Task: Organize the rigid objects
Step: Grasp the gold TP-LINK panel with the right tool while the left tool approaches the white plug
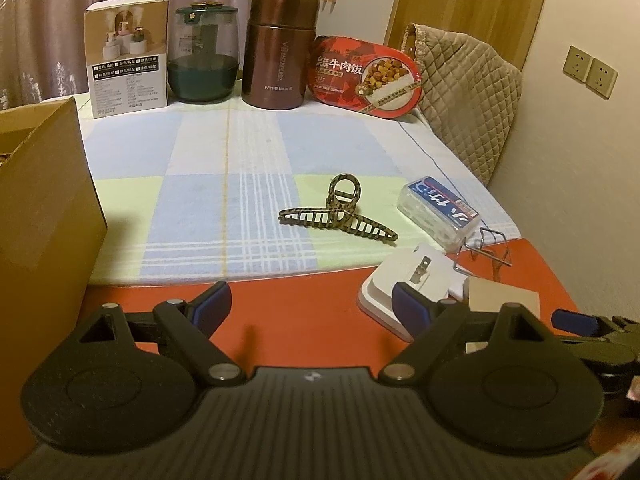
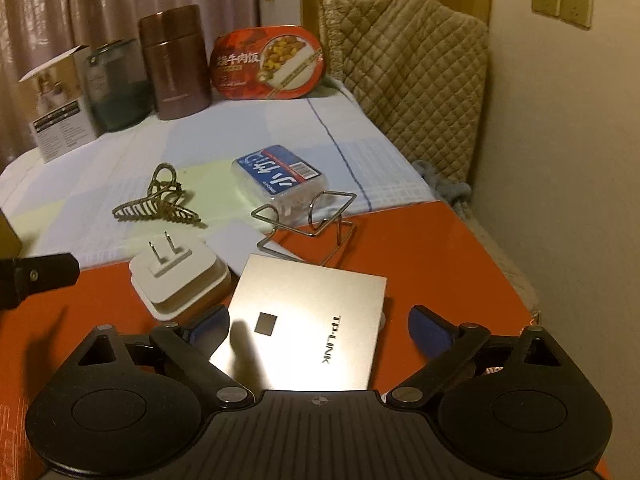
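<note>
My right gripper (image 2: 320, 326) is open and straddles a flat silver TP-LINK box (image 2: 308, 296) lying on the orange tabletop; its right pad stands clear of the box edge. A white plug adapter (image 2: 176, 276) sits just left of the box, prongs up. Behind them are a wire stand (image 2: 312, 220), a clear case with a blue label (image 2: 280, 176) and a striped hair claw (image 2: 160, 200). My left gripper (image 1: 312, 310) is open over bare orange table, with nothing between its fingers. The adapter (image 1: 408, 280) lies by its right finger, and the hair claw (image 1: 340, 212) is ahead on the checked cloth.
A cardboard carton (image 1: 40, 220) stands at the left. Along the back are a printed product box (image 1: 128, 56), a green jar (image 1: 204, 56), a brown thermos (image 1: 276, 52) and a red meal tray (image 1: 368, 76). A quilted chair back (image 1: 468, 100) and the wall close the right side.
</note>
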